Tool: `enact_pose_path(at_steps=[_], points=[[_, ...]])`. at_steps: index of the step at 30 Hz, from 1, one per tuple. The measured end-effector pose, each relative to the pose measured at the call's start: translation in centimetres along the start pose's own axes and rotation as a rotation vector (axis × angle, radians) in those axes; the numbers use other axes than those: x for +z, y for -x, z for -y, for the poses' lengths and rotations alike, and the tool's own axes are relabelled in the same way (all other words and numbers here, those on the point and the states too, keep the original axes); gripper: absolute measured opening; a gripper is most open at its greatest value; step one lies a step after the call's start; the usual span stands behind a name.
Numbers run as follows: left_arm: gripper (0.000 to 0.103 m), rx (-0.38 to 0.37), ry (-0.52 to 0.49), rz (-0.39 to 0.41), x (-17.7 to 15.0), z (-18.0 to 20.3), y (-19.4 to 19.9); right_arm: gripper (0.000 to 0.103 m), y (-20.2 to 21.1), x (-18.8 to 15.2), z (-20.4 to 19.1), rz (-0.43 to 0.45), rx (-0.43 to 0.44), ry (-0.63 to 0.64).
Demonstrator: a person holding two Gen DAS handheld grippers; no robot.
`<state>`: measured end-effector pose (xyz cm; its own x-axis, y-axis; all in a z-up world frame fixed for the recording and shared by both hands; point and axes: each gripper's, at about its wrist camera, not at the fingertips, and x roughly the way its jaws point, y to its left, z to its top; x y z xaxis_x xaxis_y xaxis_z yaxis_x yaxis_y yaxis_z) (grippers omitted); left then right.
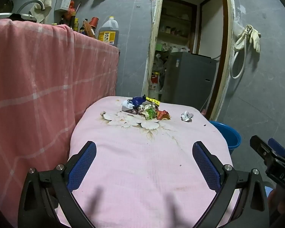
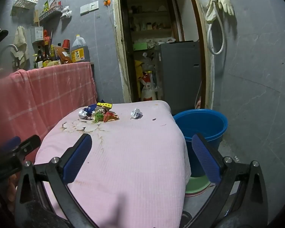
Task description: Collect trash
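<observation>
Both the left gripper (image 1: 144,157) and right gripper (image 2: 142,152) hover tilted slightly downward over the near end of the pink cloth-covered table (image 1: 142,171), jaws spread wide and empty, while the crumpled wrapper pile (image 1: 148,110) and white paper ball (image 2: 136,113) lie at its far end, the round blue plastic bucket (image 2: 201,123) standing beside its right edge.

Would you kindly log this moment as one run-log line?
stage: approach | left gripper: open, empty | right gripper: open, empty | wrapper pile, paper ball: untouched on pink table | blue bucket: beside table
</observation>
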<state>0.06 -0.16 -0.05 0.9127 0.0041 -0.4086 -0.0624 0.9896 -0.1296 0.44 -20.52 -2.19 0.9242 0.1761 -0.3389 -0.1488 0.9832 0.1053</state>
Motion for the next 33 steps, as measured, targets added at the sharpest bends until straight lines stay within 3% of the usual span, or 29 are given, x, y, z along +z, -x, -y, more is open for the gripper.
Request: enact_pose_path(at_steps=[33], points=[[0.099, -0.005, 0.02, -0.008, -0.18, -0.59, -0.35, 0.103, -0.01, 0.04, -0.03, -0.01, 0.001, 0.0]])
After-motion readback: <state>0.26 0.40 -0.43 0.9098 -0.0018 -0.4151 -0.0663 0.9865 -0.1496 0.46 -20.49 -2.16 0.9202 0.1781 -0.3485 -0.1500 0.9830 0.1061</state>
